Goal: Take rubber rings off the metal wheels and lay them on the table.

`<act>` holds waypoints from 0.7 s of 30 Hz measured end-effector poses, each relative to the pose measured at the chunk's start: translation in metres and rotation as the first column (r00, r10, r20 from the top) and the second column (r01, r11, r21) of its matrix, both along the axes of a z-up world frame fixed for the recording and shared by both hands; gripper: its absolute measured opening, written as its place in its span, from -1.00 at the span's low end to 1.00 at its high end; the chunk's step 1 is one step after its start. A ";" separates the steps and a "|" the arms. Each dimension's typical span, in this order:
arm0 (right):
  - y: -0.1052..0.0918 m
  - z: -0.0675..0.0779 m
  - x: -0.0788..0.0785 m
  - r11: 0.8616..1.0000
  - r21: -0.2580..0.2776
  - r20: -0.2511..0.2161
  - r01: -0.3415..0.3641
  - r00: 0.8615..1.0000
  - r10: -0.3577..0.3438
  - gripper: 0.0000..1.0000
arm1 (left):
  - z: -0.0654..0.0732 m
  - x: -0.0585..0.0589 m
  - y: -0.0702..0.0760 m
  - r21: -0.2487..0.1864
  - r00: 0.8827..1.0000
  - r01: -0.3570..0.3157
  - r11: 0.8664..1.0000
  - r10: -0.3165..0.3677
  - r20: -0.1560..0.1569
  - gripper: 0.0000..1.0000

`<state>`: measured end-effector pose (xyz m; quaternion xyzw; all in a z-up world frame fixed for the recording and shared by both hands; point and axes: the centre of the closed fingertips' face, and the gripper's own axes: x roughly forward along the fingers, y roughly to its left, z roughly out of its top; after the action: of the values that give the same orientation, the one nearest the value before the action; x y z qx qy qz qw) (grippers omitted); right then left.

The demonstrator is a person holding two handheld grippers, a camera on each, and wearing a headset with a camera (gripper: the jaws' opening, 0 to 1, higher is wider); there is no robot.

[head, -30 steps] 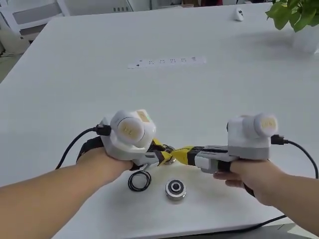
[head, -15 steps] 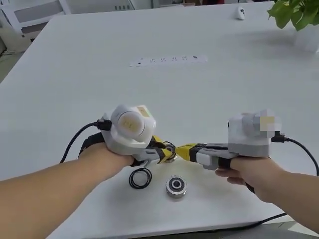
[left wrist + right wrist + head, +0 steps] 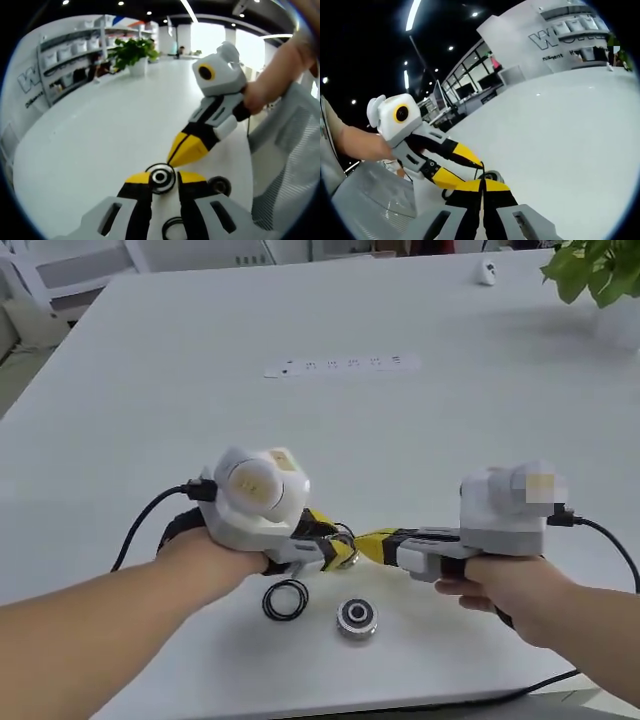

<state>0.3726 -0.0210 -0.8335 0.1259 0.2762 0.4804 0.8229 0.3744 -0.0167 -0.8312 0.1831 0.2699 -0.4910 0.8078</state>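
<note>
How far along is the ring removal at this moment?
Done: loose rings lie on the table beside a second wheel. In hand: the left gripper clamps a wheel while the right gripper, shut, pinches a thin black ring at it. Left: freeing that ring and laying it down; whether the second wheel carries any ring is unclear.

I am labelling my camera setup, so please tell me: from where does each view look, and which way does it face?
Head view: on the person's head, looking down at the table; both forearms, left tongs and right tongs show.
Left gripper view: on the left tongs, facing the right tongs; own jaws clamp a metal wheel.
Right gripper view: on the right tongs, facing the left tongs and a hand.
Shared: both gripper views see the wheel.
</note>
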 end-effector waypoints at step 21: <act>-0.001 0.018 -0.003 1.000 0.011 0.022 -0.002 1.000 0.002 -1.00 | 0.030 -0.017 0.018 -0.076 0.999 -0.014 0.997 0.017 0.036 -0.13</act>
<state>0.3696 -0.0220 -0.8159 0.1249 0.2645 0.4842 0.8246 0.3569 0.0012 -0.8014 0.1593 0.2379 -0.4912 0.8226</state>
